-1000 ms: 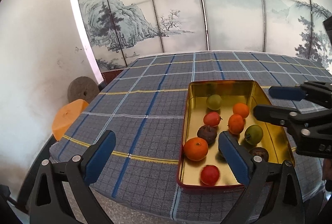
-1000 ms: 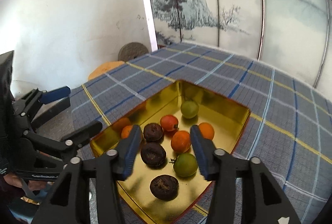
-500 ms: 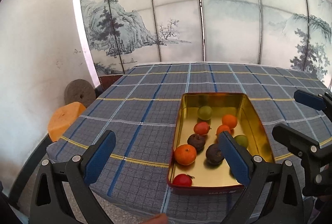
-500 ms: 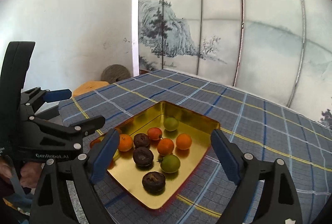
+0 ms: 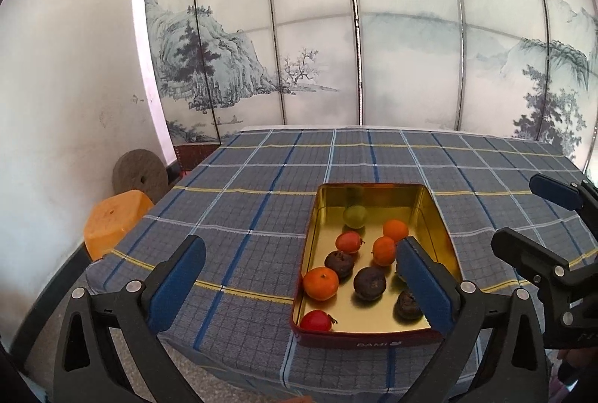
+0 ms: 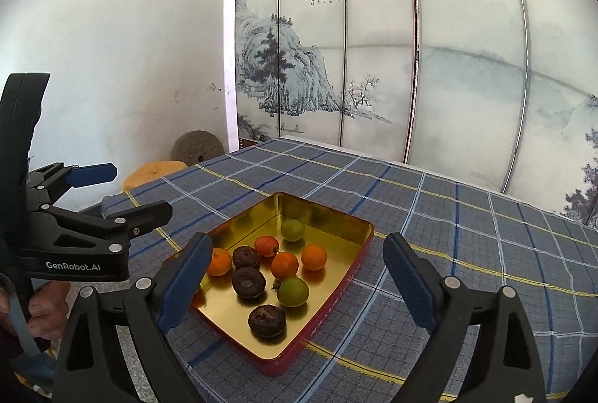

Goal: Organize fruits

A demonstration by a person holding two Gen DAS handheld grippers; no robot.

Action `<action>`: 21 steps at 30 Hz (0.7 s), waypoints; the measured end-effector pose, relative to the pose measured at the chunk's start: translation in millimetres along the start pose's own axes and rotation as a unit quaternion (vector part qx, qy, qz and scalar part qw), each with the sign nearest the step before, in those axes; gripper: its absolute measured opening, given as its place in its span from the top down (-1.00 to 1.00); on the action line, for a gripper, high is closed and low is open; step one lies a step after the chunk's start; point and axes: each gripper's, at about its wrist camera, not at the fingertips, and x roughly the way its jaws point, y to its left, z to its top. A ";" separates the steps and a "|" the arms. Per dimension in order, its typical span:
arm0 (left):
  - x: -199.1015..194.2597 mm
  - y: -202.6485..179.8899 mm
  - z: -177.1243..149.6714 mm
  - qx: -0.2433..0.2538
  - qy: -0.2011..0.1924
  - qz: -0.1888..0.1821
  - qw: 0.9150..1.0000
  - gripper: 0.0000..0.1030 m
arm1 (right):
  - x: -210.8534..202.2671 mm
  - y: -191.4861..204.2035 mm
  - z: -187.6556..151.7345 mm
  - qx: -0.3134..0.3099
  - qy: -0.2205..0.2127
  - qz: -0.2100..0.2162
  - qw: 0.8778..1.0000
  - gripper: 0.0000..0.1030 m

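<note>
A gold tin tray (image 5: pixel 437 216) with a red outer rim sits on the checked tablecloth; it also shows in the right wrist view (image 6: pixel 329 212). In it lie several fruits: oranges (image 5: pixel 320 282) (image 6: pixel 314 256), red fruits (image 5: pixel 317 321) (image 6: pixel 266 245), green fruits (image 5: pixel 355 215) (image 6: pixel 293 291) and dark brown fruits (image 5: pixel 369 282) (image 6: pixel 267 320). My left gripper (image 5: pixel 299 276) is open and empty, held above the table's near edge. My right gripper (image 6: pixel 295 276) is open and empty, held above and in front of the tray. Each gripper shows in the other's view.
The blue-grey checked tablecloth (image 5: pixel 239 216) covers the table (image 6: pixel 467 235). A painted folding screen (image 5: pixel 355 48) stands behind it. An orange stool (image 5: pixel 112 220) and a round millstone (image 5: pixel 140 173) stand by the white wall at the left.
Both grippers have pulled back and up from the tray. The right gripper's jaws, narrow a second ago, have opened wide. The fruits lie still.
</note>
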 end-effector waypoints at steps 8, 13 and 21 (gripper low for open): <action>-10.3 -3.0 1.2 0.004 -0.006 0.000 1.000 -1.00 | -10.6 -4.0 1.8 0.006 -0.006 -0.001 1.000 -0.78; -15.5 -7.5 2.1 0.008 -0.006 -0.002 1.000 -1.00 | -16.8 -4.8 0.3 0.007 -0.010 -0.003 1.000 -0.78; -20.1 -12.8 4.9 0.004 0.002 -0.011 1.000 -1.00 | -21.0 -9.6 -1.5 0.011 -0.009 -0.005 1.000 -0.78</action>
